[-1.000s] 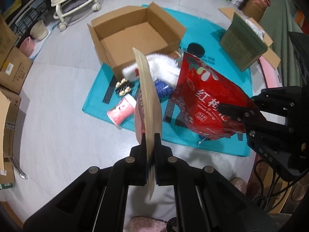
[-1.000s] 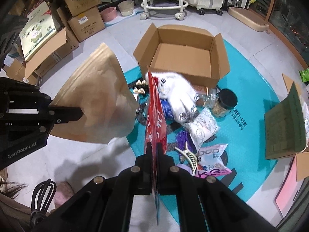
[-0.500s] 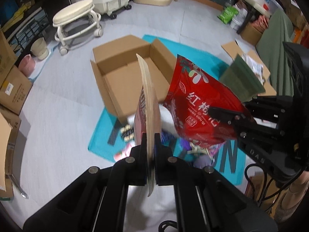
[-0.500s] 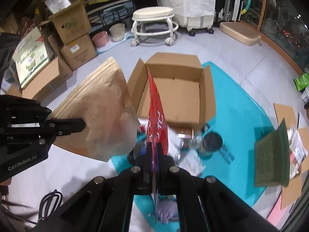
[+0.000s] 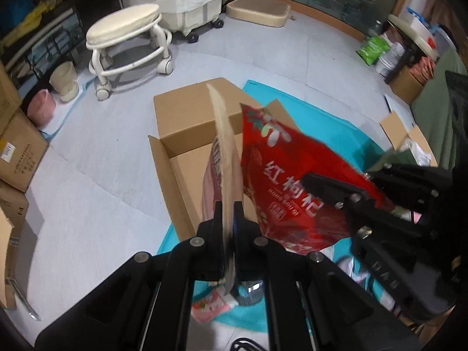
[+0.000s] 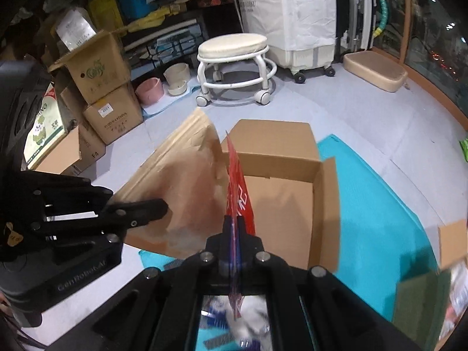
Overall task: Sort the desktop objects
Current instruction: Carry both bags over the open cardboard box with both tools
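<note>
right wrist: "genrobot.ai" on left hand-held gripper (image 6: 159,206); box (image 6: 114,118) "4001".

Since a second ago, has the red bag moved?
Yes. The red bag, clamped in the right tongs, has travelled from above the clutter on the teal mat to over the open cardboard box.

We've carried both tongs' bags, brown bag (image 5: 226,158) and red bag (image 5: 292,181), over the cardboard box (image 6: 286,193) now.
</note>
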`<state>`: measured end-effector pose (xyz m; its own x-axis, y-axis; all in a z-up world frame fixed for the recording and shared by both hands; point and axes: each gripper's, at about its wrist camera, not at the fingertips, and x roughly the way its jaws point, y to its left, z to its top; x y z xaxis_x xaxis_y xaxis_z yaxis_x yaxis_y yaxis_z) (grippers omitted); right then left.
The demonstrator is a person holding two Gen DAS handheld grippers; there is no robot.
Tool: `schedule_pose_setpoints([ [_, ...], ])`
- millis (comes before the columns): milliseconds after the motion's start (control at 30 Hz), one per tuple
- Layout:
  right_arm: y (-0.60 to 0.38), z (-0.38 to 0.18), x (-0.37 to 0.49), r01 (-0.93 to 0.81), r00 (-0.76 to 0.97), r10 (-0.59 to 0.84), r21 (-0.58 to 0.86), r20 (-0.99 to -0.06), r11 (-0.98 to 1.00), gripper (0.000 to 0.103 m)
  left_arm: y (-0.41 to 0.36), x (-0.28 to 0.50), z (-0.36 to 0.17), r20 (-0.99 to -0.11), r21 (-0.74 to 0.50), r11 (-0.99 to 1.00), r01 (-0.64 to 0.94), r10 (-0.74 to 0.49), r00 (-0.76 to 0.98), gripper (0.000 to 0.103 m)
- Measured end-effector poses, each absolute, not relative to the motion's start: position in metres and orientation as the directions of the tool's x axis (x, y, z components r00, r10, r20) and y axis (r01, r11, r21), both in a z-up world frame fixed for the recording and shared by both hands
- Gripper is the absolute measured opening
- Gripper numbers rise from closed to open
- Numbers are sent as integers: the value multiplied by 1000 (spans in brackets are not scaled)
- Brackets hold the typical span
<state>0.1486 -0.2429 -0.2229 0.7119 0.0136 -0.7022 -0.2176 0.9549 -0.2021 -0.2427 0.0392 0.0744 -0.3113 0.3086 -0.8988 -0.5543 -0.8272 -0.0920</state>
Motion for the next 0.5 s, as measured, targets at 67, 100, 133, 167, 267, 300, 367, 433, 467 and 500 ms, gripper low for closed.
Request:
schedule_pose_setpoints([
  [67, -245, -234, 177, -218, 688, 20, -180, -725, 959, 1, 46, -259, 62, -903, -85, -829, -553, 299, -309, 4],
  [100, -246, -238, 186, -215, 689, 16, -183, -725, 959, 1, 49, -264, 57, -905, -79, -829, -554, 293, -310, 4],
  [133, -246, -242, 196, -206, 693, 6, -190, -721, 960, 1, 51, -271, 52, -908, -72, -809, -583, 295, -298, 4],
  [167, -247, -246, 203, -205, 697, 7, -190, -717, 960, 1, 53, -276, 47, -910, -66, -813, -579, 286, -299, 4],
  [267, -250, -254, 229, -199, 696, 4, -188, -718, 962, 1, 56, -292, 35, -914, -46, -826, -561, 261, -310, 4],
  [300, -251, -256, 238, -193, 696, 3, -182, -718, 964, 1, 55, -297, 32, -914, -37, -831, -555, 252, -317, 4],
  [367, -255, -263, 254, -188, 700, -1, -186, -714, 964, 1, 53, -309, 25, -914, -33, -840, -541, 244, -324, 4],
  [433, -255, -266, 266, -193, 705, 1, -191, -709, 962, 1, 51, -319, 20, -913, -36, -848, -529, 243, -328, 4],
  [467, -254, -269, 274, -195, 708, 2, -193, -706, 962, 1, 50, -324, 17, -913, -44, -849, -526, 248, -324, 4],
  [500, -254, -270, 278, -198, 709, 8, -188, -705, 962, 1, 50, -328, 15, -913, -48, -850, -524, 250, -322, 4],
])
